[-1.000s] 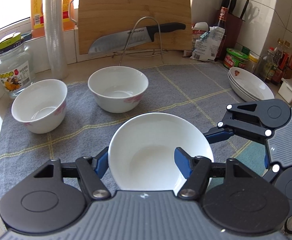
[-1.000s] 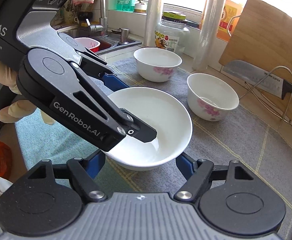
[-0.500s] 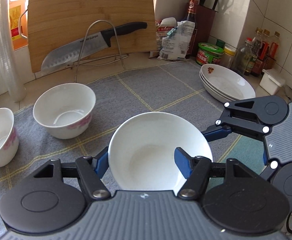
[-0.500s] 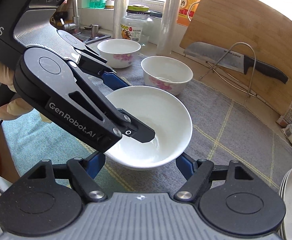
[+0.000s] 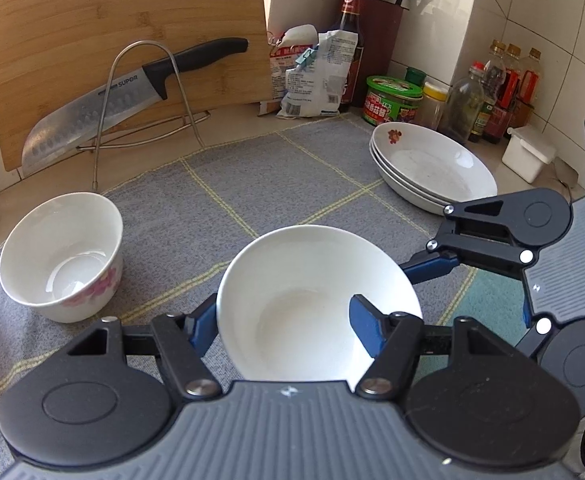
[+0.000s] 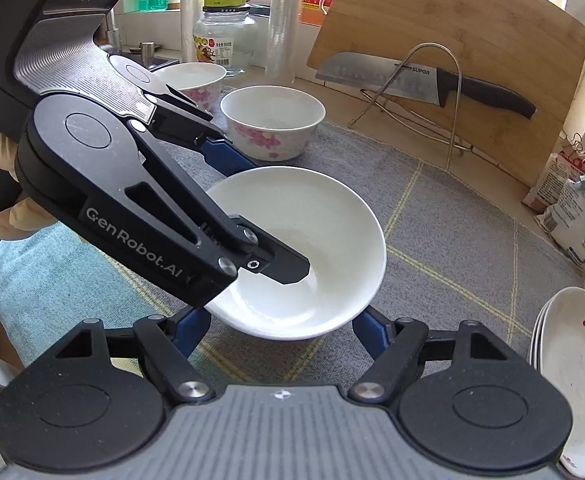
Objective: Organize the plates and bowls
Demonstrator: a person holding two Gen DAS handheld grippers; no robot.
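A plain white deep plate [image 5: 312, 300] is held above the grey mat. My left gripper [image 5: 282, 320] is shut on its near rim, one finger inside the bowl of it and one outside. My right gripper [image 6: 276, 322] stands open just under the plate's near edge [image 6: 304, 248], not gripping it. A stack of white plates with a red flower mark [image 5: 432, 164] lies at the right of the mat and also shows in the right wrist view [image 6: 572, 372]. Two flowered bowls [image 6: 272, 120] [image 6: 192, 80] stand on the left; one shows in the left wrist view [image 5: 62, 256].
A cutting board [image 5: 124, 48] and a knife [image 5: 132, 92] on a wire stand lean at the back. Bottles and jars [image 5: 492, 92], a green-lidded tub [image 5: 396, 100] and a white box [image 5: 528, 152] crowd the right corner. A glass jar [image 6: 224, 36] stands by the sink.
Both grippers and the held plate have swung to the right across the mat. The plate stack has come closer and the two bowls have slid off to the left.
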